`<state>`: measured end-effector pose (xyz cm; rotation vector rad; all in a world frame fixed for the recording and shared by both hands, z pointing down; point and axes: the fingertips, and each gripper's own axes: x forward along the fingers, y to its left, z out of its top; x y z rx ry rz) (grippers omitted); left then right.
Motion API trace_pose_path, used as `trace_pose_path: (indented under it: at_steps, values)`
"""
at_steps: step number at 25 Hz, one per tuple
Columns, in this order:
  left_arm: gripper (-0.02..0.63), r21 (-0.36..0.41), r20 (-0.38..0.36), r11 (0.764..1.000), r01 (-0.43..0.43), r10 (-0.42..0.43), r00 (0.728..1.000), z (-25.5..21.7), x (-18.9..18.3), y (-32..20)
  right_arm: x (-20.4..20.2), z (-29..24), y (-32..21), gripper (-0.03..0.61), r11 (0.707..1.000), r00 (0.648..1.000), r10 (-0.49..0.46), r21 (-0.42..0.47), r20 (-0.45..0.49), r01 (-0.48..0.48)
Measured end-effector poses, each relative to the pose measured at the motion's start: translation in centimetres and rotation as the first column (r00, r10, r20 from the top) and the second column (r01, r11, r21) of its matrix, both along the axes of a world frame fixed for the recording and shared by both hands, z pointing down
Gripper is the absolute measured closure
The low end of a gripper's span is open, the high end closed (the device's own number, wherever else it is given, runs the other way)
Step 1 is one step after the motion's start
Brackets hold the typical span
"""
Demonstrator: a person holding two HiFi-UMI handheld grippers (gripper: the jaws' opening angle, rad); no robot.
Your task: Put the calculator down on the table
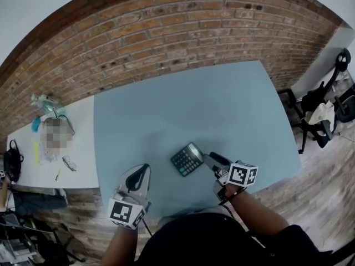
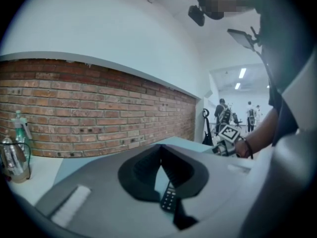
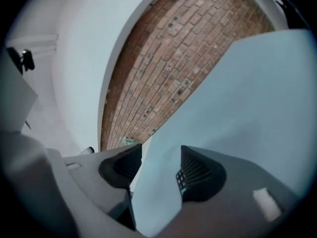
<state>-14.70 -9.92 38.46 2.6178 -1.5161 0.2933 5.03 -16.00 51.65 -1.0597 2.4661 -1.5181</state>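
Calculator lies flat on the blue worktop, near the front edge and a little right of centre. It is turned askew, keys up, with the display end toward the right.

Right tool: tips just beside the display end of the calculator. Its own view shows the jaws apart with bare worktop between them. A few calculator keys show at the inner edge of the right-hand jaw. Probably no contact, but the head view is too coarse to be sure. Nothing is clamped.

Left tool: well left of the calculator, over the front of the worktop. Its view shows the jaw tips meeting, closed on nothing. The calculator is seen beyond, through the gap below the tips.

Surroundings: a brick wall runs behind the worktop. A white worktop adjoins on the left and carries bottles and small clutter. Chairs stand on the wood floor to the right.
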Motion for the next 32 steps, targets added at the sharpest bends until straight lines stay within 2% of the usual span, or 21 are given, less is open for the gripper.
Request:
trace_pose_path:
  at_steps: [5,8,11,19,24,28,32]
  values:
    - [0.612,0.02,0.008,1.0,0.011,-0.011,1.0,-0.8,0.0,-0.1,0.7,-4.6,-1.0,0.333,0.975,0.994,-0.006,0.22,-0.106,0.029]
    - [0.612,0.018,0.006,1.0,0.009,-0.009,1.0,-1.0,0.1,0.0,1.3,-7.3,-1.2,0.333,0.928,0.981,0.022,0.368,-0.191,0.051]
    - [0.612,0.014,0.004,1.0,0.01,-0.01,1.0,-1.1,0.1,0.2,1.7,-9.3,-1.2,0.333,0.884,0.962,0.063,0.462,-0.264,0.069]
    - [0.612,0.035,-0.013,0.999,0.042,-0.041,0.999,-2.0,-0.6,0.4,1.8,-13.4,-0.9,0.333,0.79,0.927,0.141,0.604,-0.347,0.106]
    - [0.612,0.049,-0.02,0.997,0.052,-0.052,0.998,-2.7,-1.4,0.4,2.0,-15.0,-1.3,0.333,0.771,0.924,0.172,0.631,-0.342,0.09]
    - [0.612,0.06,-0.027,0.996,0.066,-0.064,0.998,-3.3,-1.7,0.3,2.5,-16.0,-1.1,0.333,0.747,0.901,0.202,0.655,-0.385,0.113]
    - [0.612,0.063,-0.03,0.996,0.06,-0.058,0.998,-3.4,-1.9,0.3,3.3,-16.2,-1.0,0.333,0.751,0.88,0.228,0.651,-0.417,0.114]
